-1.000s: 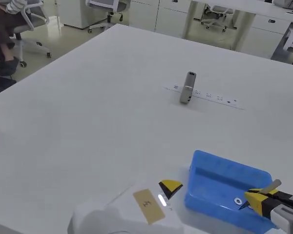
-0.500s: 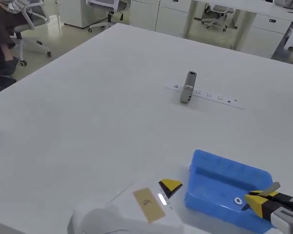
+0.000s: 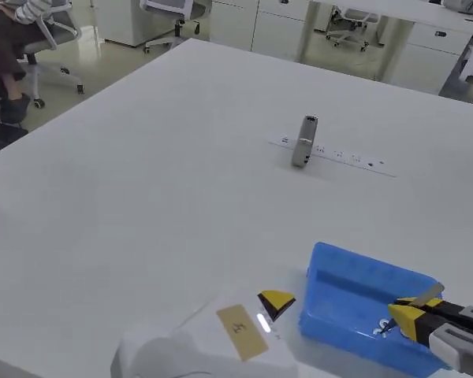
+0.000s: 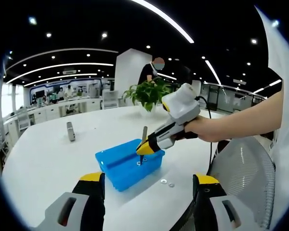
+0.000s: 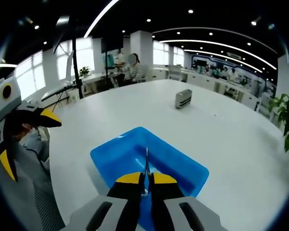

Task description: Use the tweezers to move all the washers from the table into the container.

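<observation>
The blue container (image 3: 355, 287) stands near the table's front edge. My right gripper (image 5: 145, 178) is shut on the thin metal tweezers (image 5: 146, 161), which point down into the container (image 5: 120, 156). In the head view the tweezers' tips (image 3: 388, 327) sit by a small washer (image 3: 381, 329) inside it. My left gripper (image 4: 149, 179) stands open with nothing between its jaws, left of the container (image 4: 120, 168). Two washers (image 4: 167, 183) lie on the table beside the container's near side.
A small grey device (image 3: 303, 142) stands upright further back on the white table (image 3: 165, 181), next to a row of flush sockets (image 3: 339, 155). Office chairs and desks stand beyond the table. A person's hand and sleeve (image 4: 241, 120) hold the right gripper.
The right gripper with the tweezers has shifted slightly left and down, bringing the tips onto the washer in the container. The left gripper has stayed put.
</observation>
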The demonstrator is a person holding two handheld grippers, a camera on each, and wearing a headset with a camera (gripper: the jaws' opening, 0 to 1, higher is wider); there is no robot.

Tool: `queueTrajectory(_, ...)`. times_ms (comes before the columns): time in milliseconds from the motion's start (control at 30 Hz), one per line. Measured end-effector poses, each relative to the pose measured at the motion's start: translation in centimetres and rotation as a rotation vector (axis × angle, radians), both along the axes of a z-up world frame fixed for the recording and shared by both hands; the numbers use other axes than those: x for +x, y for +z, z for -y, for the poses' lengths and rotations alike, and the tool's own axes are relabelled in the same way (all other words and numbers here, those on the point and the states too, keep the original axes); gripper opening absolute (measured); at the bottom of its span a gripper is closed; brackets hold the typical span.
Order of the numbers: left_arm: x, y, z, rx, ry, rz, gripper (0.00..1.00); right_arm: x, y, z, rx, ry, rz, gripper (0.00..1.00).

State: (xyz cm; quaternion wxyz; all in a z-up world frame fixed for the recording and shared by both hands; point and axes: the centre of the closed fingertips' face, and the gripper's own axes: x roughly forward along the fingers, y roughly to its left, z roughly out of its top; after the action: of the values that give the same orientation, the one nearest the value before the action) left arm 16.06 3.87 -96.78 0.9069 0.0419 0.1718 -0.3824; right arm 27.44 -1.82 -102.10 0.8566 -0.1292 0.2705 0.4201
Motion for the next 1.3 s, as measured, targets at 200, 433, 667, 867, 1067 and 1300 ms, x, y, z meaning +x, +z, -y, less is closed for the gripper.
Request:
queueTrajectory(200,0.0,0.0,0.0,-0.002,0.000,-0.002,0.75,0.3,0.1,-0.7,0.009,0.009,0.000,0.02)
queueTrajectory(433,0.0,0.0,0.0,-0.002,-0.001,-0.001,0.75,1.1,0.1,-1.1,0.025,-0.001,-0.002,0.02)
queueTrajectory(667,0.0,0.0,0.0,0.001,-0.002,-0.001,0.75,1.9,-0.1,-1.3,0.031,-0.010,-0.005,0.02)
queueTrajectory(867,0.0,-0.2,-0.1,0.004,0.003,-0.009,0.75,2.0,-0.6,-1.3,0.013,-0.011,-0.015,0.02)
queueTrajectory(1067,0.1,0.8,0.1,-0.064,0.012,0.001,0.77,2.0,-0.7,-1.2,0.025,-0.022,-0.036,0.03)
queueTrajectory(1300,0.3,1.0,-0.2,-0.095,0.039,-0.006,0.80,2.2,-0.5,-1.2,0.059,-0.040,-0.058,0.03)
